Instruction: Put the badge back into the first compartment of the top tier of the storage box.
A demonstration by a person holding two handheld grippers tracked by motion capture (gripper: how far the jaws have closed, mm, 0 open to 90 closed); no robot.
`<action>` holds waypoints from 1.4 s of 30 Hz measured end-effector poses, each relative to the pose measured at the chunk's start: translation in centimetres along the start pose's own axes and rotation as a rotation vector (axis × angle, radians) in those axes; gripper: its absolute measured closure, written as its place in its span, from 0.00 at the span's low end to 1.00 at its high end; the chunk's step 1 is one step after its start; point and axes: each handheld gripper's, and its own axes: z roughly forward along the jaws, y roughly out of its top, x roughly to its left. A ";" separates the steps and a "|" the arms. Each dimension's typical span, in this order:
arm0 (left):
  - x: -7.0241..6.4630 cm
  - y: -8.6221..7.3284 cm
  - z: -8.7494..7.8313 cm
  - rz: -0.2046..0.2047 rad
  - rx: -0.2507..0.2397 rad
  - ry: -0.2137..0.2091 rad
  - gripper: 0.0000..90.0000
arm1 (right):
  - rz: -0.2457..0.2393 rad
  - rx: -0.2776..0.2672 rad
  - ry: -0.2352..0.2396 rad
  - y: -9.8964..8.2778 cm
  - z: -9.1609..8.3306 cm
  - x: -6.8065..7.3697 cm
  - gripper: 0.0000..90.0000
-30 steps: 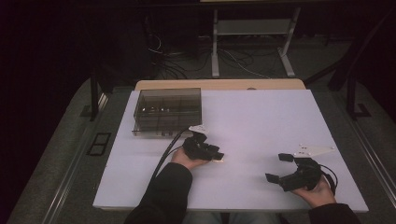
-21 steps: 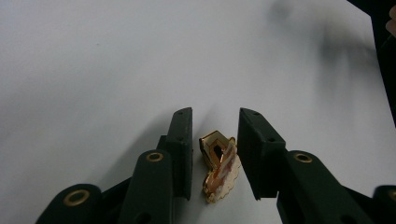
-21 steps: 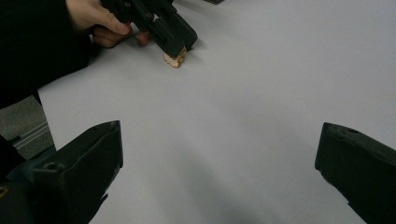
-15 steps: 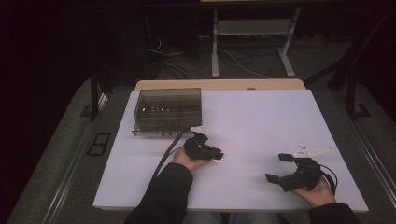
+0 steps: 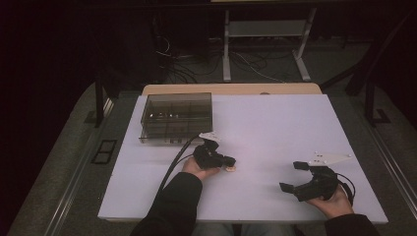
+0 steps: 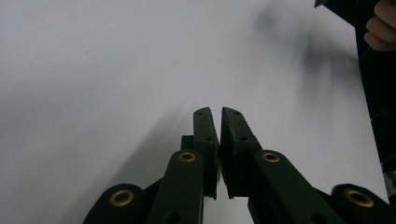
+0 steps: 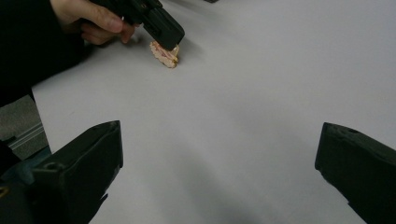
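My left gripper [image 5: 227,161] lies low on the white table [image 5: 275,123], left of centre, its jaws having just been closing and now shut; the left gripper view shows its pads [image 6: 206,135] nearly touching with nothing visible between them. A small pink, flat thing [image 5: 229,168] lies on the table right at that gripper's tip [image 7: 168,32], touching it; the pink thing [image 7: 164,54] may be nipped at one edge, I cannot tell. My right gripper [image 5: 291,176] rests at the front right, open wide [image 7: 219,137], with bare table between its jaws.
A dark see-through box [image 5: 177,115] with compartments stands at the back left of the table, just beyond the left hand. A cable [image 5: 172,164] trails from the left gripper toward the front. Dark floor and a metal stand [image 5: 265,34] lie beyond the table.
The left gripper's jaws have drawn together at the pink thing. Both hands have stayed in place.
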 end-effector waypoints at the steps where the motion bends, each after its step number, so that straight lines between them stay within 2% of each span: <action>1: -0.2 0.0 0.0 0.002 0.004 0.008 0.94 | 0.002 -0.003 -0.003 0.0 0.0 0.0 0.00; 5: -0.6 0.2 -0.1 0.015 0.017 0.033 0.94 | 0.006 -0.022 -0.020 0.0 -0.1 -0.1 0.00; 6: -0.7 0.2 -0.2 -0.002 0.003 0.023 0.95 | 0.009 -0.022 -0.020 0.0 -0.2 -0.2 0.00; 7: -0.7 0.3 -0.3 0.009 -0.001 0.015 0.97 | 0.009 -0.024 -0.021 0.0 -0.2 -0.2 0.00; 9: -1.2 0.5 -0.3 0.029 0.008 0.043 0.98 | 0.009 -0.022 -0.019 0.0 -0.2 -0.1 0.00; 13: -1.5 0.8 -0.4 0.051 0.024 0.056 0.98 | -0.002 -0.021 -0.013 0.1 -0.1 0.0 0.00; 18: -1.5 1.1 -1.2 0.043 0.007 0.065 0.98 | -0.001 -0.023 -0.015 0.1 -0.1 0.1 0.00; 22: -1.5 1.2 -1.6 0.049 0.015 0.073 0.98 | 0.001 -0.024 -0.016 0.1 -0.1 0.1 0.00; 29: -1.5 1.4 -2.5 0.048 0.001 0.083 0.98 | -0.001 -0.025 -0.013 0.1 -0.1 0.2 0.00; 42: -2.0 2.4 -3.9 0.077 0.022 0.093 0.98 | -0.004 -0.023 -0.006 0.0 0.0 0.2 0.00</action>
